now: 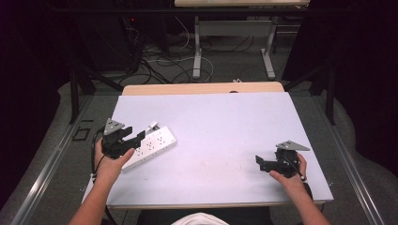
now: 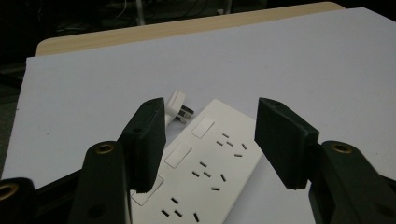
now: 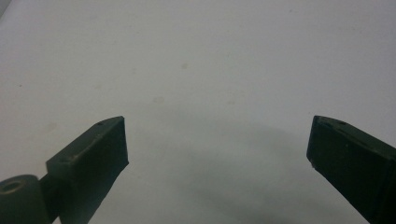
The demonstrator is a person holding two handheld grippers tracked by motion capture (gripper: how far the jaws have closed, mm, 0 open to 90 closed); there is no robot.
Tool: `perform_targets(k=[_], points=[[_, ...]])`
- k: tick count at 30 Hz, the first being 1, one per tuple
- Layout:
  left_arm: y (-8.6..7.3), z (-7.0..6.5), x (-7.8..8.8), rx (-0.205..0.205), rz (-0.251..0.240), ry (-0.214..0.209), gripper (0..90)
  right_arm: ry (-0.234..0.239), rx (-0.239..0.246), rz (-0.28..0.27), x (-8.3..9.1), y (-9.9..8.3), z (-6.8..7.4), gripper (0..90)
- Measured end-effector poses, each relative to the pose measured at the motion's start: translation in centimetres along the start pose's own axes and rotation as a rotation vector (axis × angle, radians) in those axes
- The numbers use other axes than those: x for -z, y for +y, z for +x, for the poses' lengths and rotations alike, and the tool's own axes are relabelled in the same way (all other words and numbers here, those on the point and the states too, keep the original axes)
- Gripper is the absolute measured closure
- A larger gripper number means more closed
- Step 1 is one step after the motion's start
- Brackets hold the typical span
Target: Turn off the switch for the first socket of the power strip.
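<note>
High view. Your left gripper (image 1: 139, 137) sits at the 9 o'clock side of the white table (image 1: 225, 126), held in your left hand (image 1: 109, 164). It hangs over the near end of the power strip (image 1: 152, 144), which lies flat on the table running from 7 o'clock to 1 o'clock. A white plug (image 1: 153, 125) rests at the strip's far end, at about 12 o'clock from it. Your right gripper (image 1: 259, 162) is at the 4 o'clock side of the table, held in your right hand (image 1: 291, 176), well apart from the strip and pointing toward 9 o'clock.

Left gripper view. Your left gripper (image 2: 210, 140) has its jaws partly apart, with a clear gap between them. The strip (image 2: 205, 163) lies below that gap on the table (image 2: 280, 60); neither pad touches it, so nothing is gripped. The strip shows two switches and several rows of socket slots, running from 6 o'clock toward 12 o'clock. The plug (image 2: 177, 109) lies at 11 o'clock from the strip's far end, just beside the tip of the jaw on the picture's left, prongs turned toward the strip. Whether plug and strip touch cannot be told.

Right gripper view. Your right gripper (image 3: 217, 144) stands wide open, jaws at 8 o'clock and 4 o'clock of the picture. Bare table (image 3: 196, 60) with faint marks lies between and beyond them.
</note>
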State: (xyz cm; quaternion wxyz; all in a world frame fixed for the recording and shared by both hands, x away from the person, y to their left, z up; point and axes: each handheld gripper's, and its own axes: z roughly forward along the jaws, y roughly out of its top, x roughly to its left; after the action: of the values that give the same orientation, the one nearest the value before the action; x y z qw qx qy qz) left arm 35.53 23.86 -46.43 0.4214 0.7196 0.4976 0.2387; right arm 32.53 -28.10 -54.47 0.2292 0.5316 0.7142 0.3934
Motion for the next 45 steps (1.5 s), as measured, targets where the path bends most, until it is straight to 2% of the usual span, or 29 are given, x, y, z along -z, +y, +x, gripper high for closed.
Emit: perform_targets(k=[16,23,33,39,41,45], points=[[1.2,0.7,-0.6,0.046,0.019,-0.005,42.7,0.003,-0.006,0.004,-0.2,-0.1,-0.2,4.6],[1.5,0.8,-0.9,0.049,0.026,0.006,44.5,0.006,-0.008,0.007,-0.2,-0.1,-0.2,4.7],[1.6,1.4,-1.7,0.085,0.075,-0.007,49.9,0.013,-0.009,0.011,-0.3,-0.1,-0.2,4.8],[1.5,1.6,-2.3,0.098,0.093,0.013,52.9,0.013,-0.003,0.008,-0.4,-0.1,-0.2,4.8],[1.5,1.7,-2.3,0.098,0.112,0.017,55.4,0.018,-0.002,0.012,-0.3,-0.1,-0.2,4.8],[1.4,2.1,-2.5,0.114,0.121,0.022,60.6,0.019,-0.007,0.012,-0.3,-0.1,-0.2,4.8]])
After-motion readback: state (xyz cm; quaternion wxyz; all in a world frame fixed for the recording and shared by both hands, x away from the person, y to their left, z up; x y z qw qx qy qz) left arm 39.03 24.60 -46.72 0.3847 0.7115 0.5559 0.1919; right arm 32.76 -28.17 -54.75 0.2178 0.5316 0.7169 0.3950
